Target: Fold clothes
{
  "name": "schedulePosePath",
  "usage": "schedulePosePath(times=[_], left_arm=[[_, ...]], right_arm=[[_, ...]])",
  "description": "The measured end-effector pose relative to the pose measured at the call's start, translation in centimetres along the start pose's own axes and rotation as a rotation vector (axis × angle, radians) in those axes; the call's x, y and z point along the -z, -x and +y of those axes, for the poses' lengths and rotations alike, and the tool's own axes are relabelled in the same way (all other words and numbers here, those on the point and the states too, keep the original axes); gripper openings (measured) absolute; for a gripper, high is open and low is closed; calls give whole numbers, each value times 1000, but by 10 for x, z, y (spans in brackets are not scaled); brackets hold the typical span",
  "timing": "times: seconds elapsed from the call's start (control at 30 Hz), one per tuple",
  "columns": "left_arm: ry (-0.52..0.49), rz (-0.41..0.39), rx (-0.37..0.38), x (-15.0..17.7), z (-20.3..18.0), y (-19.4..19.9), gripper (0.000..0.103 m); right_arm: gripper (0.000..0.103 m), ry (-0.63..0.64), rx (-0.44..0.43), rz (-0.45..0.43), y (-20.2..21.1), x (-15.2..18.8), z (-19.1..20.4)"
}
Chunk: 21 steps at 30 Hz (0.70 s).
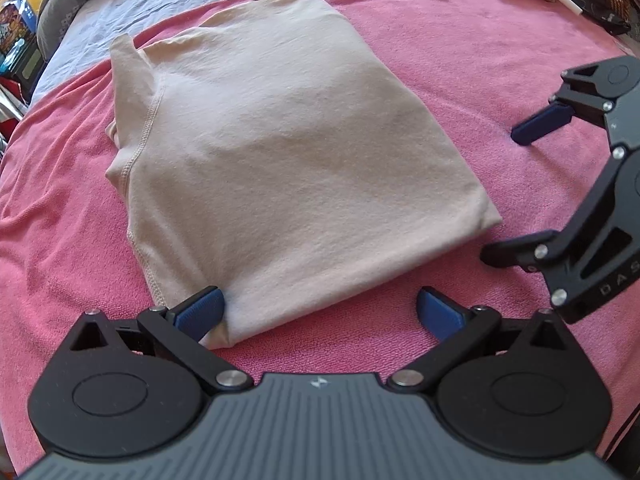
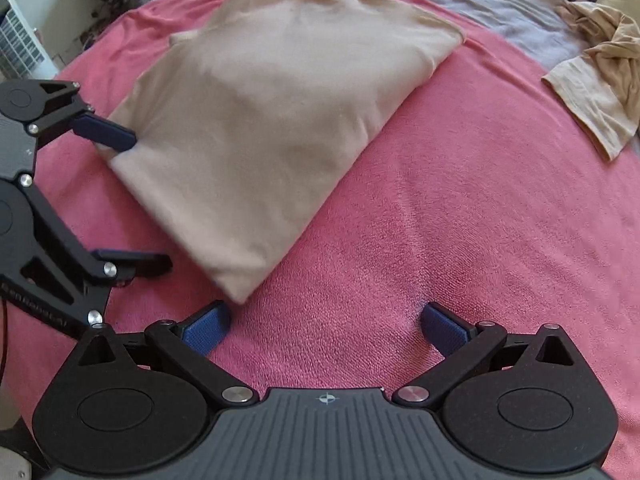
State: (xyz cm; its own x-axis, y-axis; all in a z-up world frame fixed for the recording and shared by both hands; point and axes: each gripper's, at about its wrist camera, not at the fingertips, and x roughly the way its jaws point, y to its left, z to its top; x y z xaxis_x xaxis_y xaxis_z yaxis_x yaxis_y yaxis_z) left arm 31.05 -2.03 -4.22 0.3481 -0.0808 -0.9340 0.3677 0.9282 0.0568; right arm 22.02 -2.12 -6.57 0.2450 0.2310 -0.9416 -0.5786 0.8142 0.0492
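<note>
A folded beige shirt [image 1: 280,152] lies flat on a pink towel [image 1: 460,80] spread over the bed. The left gripper [image 1: 320,308] rests at the shirt's near edge, jaws spread wide; its 9 o'clock fingertip [image 1: 202,306] touches the corner of the fabric, gripping nothing. The right gripper [image 2: 326,320] sits just beside the shirt's other near corner, jaws likewise apart and empty. In the right wrist view, at 2 o'clock, 1 crumpled beige garment [image 2: 600,88] lies well apart.
</note>
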Motion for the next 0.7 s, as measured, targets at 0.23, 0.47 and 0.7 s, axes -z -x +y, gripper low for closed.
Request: schedulePosePath(times=[0.23,0.47,0.7], left_arm=[[-1,-7,4,1,0,1,103],[0,-17,3,4,-1,2,103],[0,-24,4,5,-1,3,103]], right_arm=[[103,21,2,0,13,-12,1],[103,26,-43,-187,20,-74,5],[103,111,-95,-217,-1,-107,34]])
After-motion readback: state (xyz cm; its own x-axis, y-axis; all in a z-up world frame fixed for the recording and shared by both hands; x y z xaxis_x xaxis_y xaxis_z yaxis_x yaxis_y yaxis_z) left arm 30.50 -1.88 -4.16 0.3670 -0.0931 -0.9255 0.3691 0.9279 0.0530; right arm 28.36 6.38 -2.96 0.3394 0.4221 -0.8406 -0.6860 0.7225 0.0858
